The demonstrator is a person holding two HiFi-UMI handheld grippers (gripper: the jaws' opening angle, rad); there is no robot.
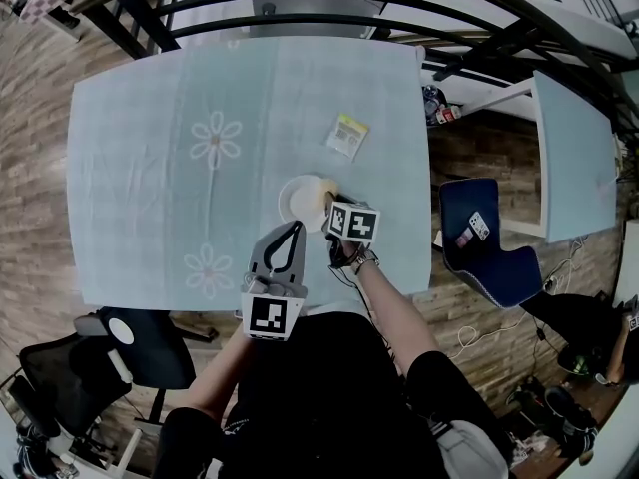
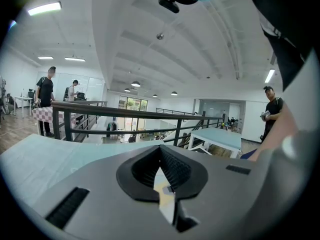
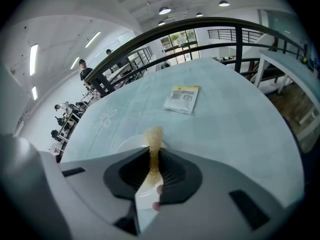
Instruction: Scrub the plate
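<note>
Plate (image 1: pixel 297 204): one | sponge (image 3: pixel 154 134): one, in right claw (image 3: pixel 152 156) | packet (image 1: pixel 346 136): one

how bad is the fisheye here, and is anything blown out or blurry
Head view: heavy fisheye, the table bows at its edges; light is even, no hard shadows. Left gripper view: black corners, the ceiling strip light is blown out, the left claw is soft. Right gripper view: the railing bends into an arc; the sponge in the right claw looks sharp.
</note>
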